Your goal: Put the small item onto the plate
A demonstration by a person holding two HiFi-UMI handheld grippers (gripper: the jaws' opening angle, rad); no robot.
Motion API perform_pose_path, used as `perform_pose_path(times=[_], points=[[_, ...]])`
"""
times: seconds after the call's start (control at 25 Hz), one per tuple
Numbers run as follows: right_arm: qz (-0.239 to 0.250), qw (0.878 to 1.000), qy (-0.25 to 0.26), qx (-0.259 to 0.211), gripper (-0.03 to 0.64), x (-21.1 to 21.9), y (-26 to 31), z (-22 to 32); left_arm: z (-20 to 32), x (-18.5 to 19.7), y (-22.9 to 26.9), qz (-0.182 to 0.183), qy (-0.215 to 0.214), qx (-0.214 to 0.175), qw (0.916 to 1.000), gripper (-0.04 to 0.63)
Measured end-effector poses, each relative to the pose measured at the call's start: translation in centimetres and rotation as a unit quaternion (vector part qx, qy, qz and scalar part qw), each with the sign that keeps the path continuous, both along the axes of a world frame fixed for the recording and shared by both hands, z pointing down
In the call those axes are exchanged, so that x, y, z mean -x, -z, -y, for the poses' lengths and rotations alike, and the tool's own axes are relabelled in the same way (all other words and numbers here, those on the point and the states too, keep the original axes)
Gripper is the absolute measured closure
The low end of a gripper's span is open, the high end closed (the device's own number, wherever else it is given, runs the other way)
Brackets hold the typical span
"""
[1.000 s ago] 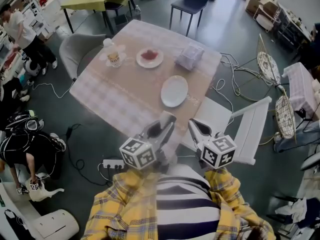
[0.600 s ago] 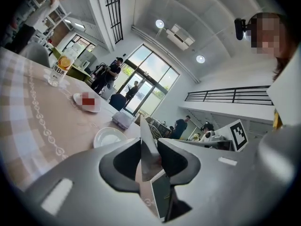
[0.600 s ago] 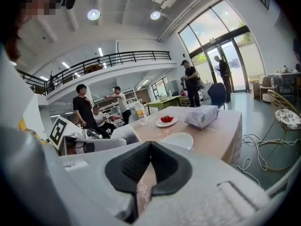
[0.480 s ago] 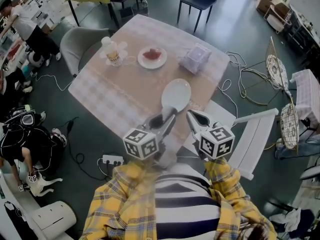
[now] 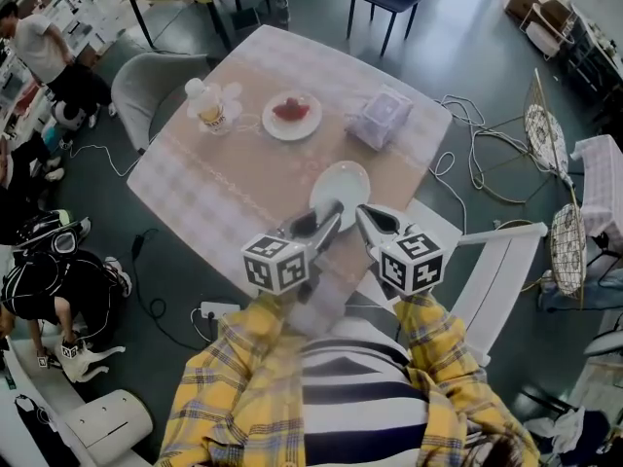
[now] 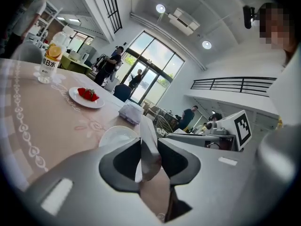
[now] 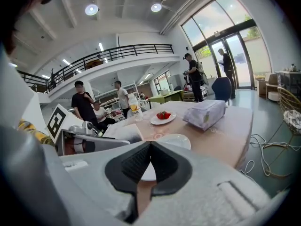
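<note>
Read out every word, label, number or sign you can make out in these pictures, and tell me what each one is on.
"B水": label of the drink bottle, above an orange-slice picture; the character before it is too blurred to read.
Tissue pack: one small coloured label, too small to read.
Left marker cube and right marker cube: black-and-white square patterns only, no words or numbers.

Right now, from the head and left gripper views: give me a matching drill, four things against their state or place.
Things:
1. bottle
2. far plate
3. near plate
4. left gripper

States or places:
A. empty
B. shut on the pale small item
C. holds red fruit
D. stands left of both plates in the head view

Pairs: 1-D, 2-C, 3-A, 4-B
</note>
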State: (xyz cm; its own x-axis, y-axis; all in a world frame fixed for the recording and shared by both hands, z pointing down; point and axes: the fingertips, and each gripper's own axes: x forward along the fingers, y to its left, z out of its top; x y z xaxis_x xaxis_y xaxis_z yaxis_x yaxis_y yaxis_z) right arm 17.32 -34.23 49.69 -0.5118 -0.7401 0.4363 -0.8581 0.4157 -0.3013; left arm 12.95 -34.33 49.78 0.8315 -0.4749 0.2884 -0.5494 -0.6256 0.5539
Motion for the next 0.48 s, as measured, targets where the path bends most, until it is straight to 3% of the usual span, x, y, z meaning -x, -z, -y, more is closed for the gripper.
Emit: perform_pose_path(times=[0.28,0.48], points=[[0.001,1.0,0.008,0.01,0.62,0.2,-1.0,2.1,1.9,-0.7,-1.4,-0.013,-0.007,0.063,0.9979,0.492],[0.006,1.0,0.012,0.012,0.62,0.3,-1.0,2.8,2.2,-1.4,-3.0,0.031,-0.032,0.09,0.9949,0.492]])
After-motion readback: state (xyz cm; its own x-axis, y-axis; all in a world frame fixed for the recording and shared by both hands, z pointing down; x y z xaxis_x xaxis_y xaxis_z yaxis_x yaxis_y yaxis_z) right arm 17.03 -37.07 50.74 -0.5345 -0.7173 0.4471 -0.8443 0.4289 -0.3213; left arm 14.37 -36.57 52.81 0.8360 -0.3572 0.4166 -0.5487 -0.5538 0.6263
